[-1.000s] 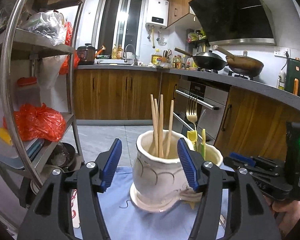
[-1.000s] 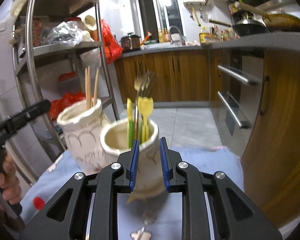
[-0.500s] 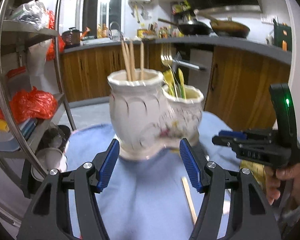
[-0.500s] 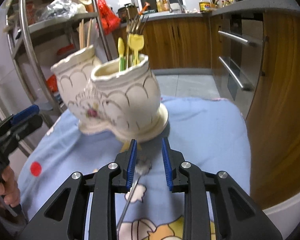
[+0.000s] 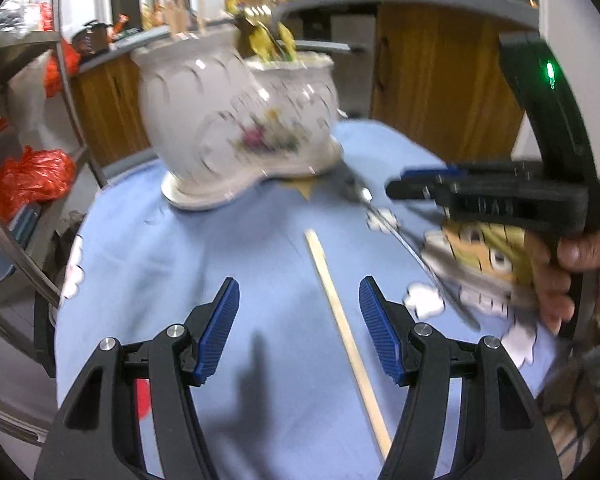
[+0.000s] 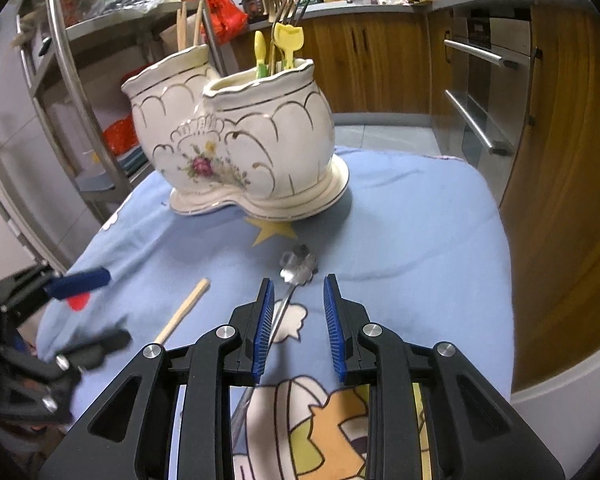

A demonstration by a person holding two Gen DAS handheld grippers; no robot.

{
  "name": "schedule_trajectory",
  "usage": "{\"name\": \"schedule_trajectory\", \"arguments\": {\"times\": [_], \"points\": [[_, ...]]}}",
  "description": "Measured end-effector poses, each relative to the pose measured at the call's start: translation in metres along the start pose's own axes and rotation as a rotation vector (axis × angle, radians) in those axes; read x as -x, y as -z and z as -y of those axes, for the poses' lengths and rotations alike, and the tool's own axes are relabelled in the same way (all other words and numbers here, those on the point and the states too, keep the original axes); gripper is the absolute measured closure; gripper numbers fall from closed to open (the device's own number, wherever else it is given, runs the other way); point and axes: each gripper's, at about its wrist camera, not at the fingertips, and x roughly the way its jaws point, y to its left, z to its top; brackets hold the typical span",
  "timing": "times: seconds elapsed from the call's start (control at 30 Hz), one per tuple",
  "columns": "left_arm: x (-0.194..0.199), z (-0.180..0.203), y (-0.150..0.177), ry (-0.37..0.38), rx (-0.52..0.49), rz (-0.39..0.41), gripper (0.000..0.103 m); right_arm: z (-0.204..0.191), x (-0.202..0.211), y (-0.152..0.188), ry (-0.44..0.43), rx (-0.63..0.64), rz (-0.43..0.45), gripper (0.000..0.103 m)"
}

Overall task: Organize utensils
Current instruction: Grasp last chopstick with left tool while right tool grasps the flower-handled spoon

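Left wrist cam first: my left gripper (image 5: 299, 330) has its jaws spread wide with nothing gripped, hanging over the blue cartoon-print cloth (image 5: 204, 256). A single wooden chopstick (image 5: 346, 336) lies on the cloth, running up between the two blue pads (image 5: 220, 326) but nearer the right one, and not touching either as far as I can see. Further back sits the white double ceramic utensil holder (image 5: 236, 120), pretty motion-blurred, with chopsticks in its left pot and yellow-handled cutlery in the right. Over on the right a hand (image 5: 560, 276) holds the right gripper (image 5: 432, 184), and a metal spoon (image 5: 404, 236) lies on the cloth below it. Right wrist cam is much sharper: my right gripper (image 6: 298, 320) has its jaws set narrow and they've just been easing apart a bit. The spoon (image 6: 290, 284) lies on the cloth (image 6: 420, 240), its handle passing close along the left pad; can't tell if it actually touches. Its bowl lies just short of the holder (image 6: 252, 140). The chopstick (image 6: 184, 310) lies off to the left, with the left gripper (image 6: 80, 308) blurred above it.
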Motion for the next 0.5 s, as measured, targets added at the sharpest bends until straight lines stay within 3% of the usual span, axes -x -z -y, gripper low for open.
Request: {"name": "schedule_trajectory", "arguments": {"times": [0.17,0.43,0.5], "points": [[-0.01,0.009,0.007,0.023,-0.031,-0.065,0.051,-0.004,-0.004,0.003,0.003,0.018,-0.033,0.076],[-0.014,-0.002,0.009,0.025,0.013,-0.097,0.091,-0.021,-0.016,0.006,0.004,0.075,-0.085,0.07],[-0.015,-0.008,0.009,0.034,0.034,-0.098,0.093,-0.025,-0.02,0.006,0.016,0.089,-0.101,0.07]]}}
